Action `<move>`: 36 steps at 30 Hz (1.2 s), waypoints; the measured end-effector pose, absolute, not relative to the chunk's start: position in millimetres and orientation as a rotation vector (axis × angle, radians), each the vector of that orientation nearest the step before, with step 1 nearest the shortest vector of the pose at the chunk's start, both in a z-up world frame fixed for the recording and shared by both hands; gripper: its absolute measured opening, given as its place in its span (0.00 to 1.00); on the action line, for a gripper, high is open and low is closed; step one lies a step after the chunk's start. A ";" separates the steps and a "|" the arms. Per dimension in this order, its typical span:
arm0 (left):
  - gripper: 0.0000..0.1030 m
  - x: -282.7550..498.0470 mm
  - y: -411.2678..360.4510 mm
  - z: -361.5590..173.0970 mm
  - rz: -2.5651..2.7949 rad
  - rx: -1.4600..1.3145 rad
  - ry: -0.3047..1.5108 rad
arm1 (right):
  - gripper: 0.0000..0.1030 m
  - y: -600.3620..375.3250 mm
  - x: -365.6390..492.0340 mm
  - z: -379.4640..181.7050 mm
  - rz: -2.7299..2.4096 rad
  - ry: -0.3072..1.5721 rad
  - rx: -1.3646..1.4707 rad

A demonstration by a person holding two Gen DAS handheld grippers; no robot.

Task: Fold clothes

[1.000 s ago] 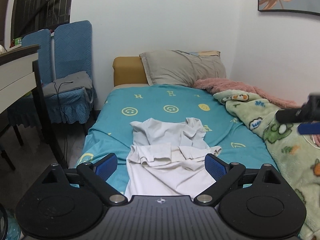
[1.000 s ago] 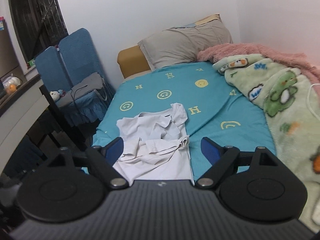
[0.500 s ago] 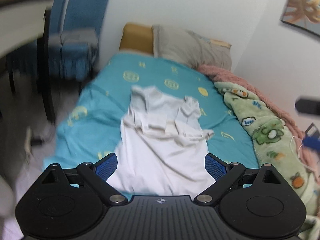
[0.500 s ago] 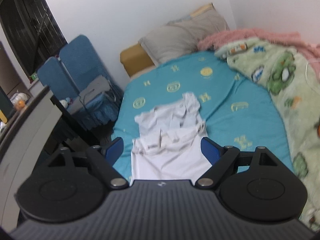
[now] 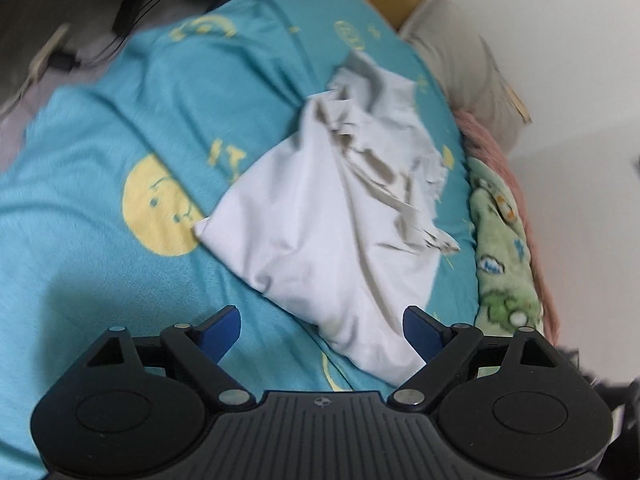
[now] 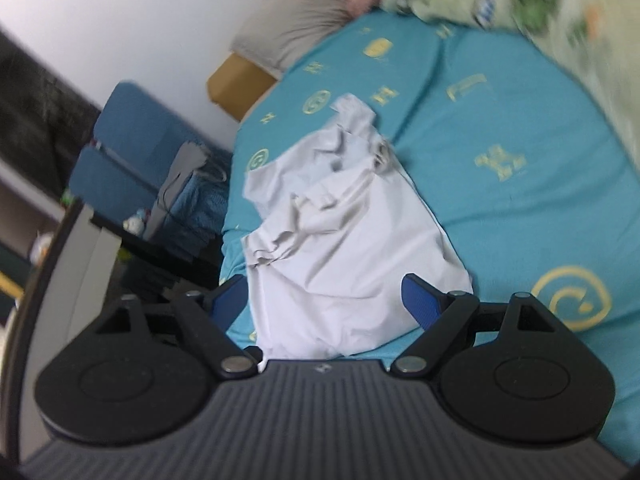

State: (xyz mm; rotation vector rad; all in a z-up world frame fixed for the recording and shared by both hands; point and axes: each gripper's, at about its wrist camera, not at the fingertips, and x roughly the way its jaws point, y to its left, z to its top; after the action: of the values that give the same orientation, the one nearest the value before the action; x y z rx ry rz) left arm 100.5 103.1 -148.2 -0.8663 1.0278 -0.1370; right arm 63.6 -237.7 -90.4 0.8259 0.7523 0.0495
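A white shirt [image 5: 328, 216] lies crumpled on a teal bedsheet [image 5: 120, 128] with yellow smiley prints; its upper part is bunched and its lower part lies flatter. My left gripper [image 5: 322, 330] hovers just above the shirt's near hem, jaws wide but closing, with the hem's corner between the blue pads [image 5: 420, 330] and untouched. In the right wrist view the same shirt [image 6: 336, 240] reaches under my right gripper [image 6: 324, 300], which stands open over the lower hem without pressing it.
A grey pillow [image 6: 304, 20] and an ochre headboard [image 6: 236, 80] lie at the bed's far end. A green cartoon blanket [image 5: 504, 248] and pink throw [image 5: 504, 164] line one side. Blue chairs [image 6: 132, 148] and a desk [image 6: 76, 264] stand off the bed's other side.
Both grippers have dropped toward the bed and rolled, so the scene now looks tilted. The shirt fills much more of each view. The left jaws have narrowed slightly.
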 end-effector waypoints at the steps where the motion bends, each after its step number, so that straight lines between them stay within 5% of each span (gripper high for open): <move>1: 0.84 103.4 103.9 -152.4 -0.128 -0.879 1.032 | 0.83 -240.6 65.9 -102.6 0.044 0.763 0.867; 15: 0.89 119.0 69.6 -160.1 -0.339 -1.027 1.029 | 0.75 -262.6 95.5 -204.4 0.009 0.887 1.181; 17: 0.89 123.1 58.9 -166.8 -0.365 -1.011 1.055 | 0.60 -261.4 101.0 -205.4 0.011 0.881 1.166; 19: 0.89 125.8 49.5 -172.7 -0.374 -0.991 1.073 | 0.27 -260.6 106.3 -206.2 0.007 0.881 1.140; 22: 0.89 130.2 32.9 -179.7 -0.421 -0.972 1.083 | 0.11 -264.6 108.7 -204.9 -0.005 0.874 1.105; 29: 0.87 143.3 23.7 -198.0 -0.438 -1.040 1.072 | 0.08 -265.3 99.8 -174.0 0.075 0.753 1.094; 34: 0.79 137.8 59.8 -198.2 -0.216 -1.109 0.948 | 0.08 -271.0 93.6 -158.3 0.091 0.680 1.090; 36: 0.65 133.2 71.3 -198.2 -0.162 -1.156 0.909 | 0.08 -274.9 92.5 -158.2 0.078 0.678 1.100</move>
State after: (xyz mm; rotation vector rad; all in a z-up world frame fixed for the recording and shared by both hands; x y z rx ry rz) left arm 133.2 71.3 -198.2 -1.1562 0.9091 -0.1619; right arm 92.5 -274.9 -158.2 1.1002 0.6782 0.0779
